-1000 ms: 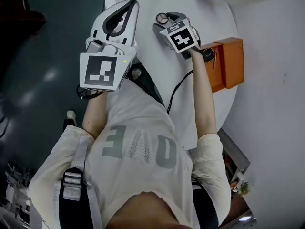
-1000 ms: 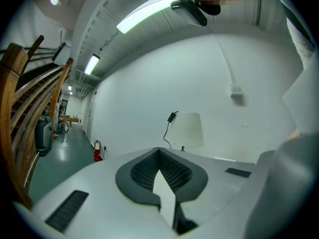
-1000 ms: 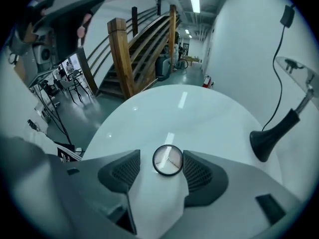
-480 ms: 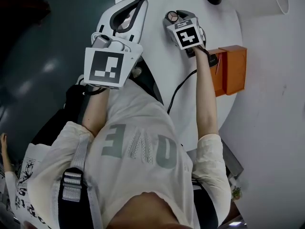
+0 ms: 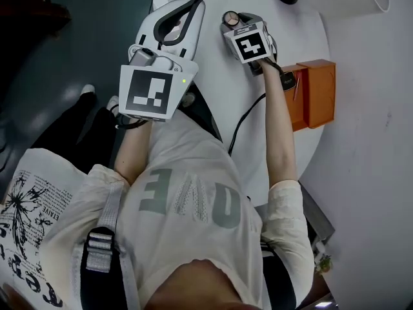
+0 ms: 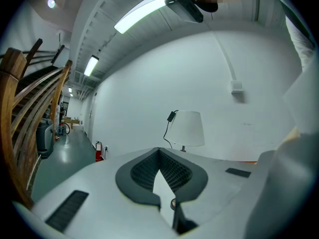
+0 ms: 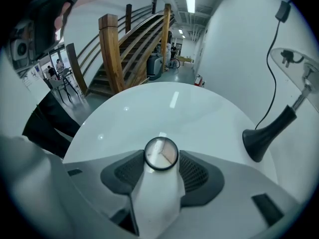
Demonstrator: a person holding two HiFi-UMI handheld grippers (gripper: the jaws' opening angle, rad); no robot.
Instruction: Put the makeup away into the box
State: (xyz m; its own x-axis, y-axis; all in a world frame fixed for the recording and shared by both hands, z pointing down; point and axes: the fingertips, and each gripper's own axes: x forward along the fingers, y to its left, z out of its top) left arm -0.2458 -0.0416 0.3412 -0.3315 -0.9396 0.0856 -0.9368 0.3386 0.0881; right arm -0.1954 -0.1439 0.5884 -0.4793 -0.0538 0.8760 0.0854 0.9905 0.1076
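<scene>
just a round compact (image 7: 161, 154), dark rim, pale pinkish face

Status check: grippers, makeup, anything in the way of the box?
Left gripper shut, empty. Right gripper on round compact, jaws just eased open slightly. Orange box by right wrist; nothing visible blocking the way.

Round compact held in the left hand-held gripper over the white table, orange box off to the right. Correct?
Not quite. The right gripper view shows the round compact in the right hand-held gripper, whose jaws, just opened a touch, have it between their pads. The left hand-held gripper is shut and empty. The rest holds: it is over the white table, and the orange box is off to the right.
</scene>
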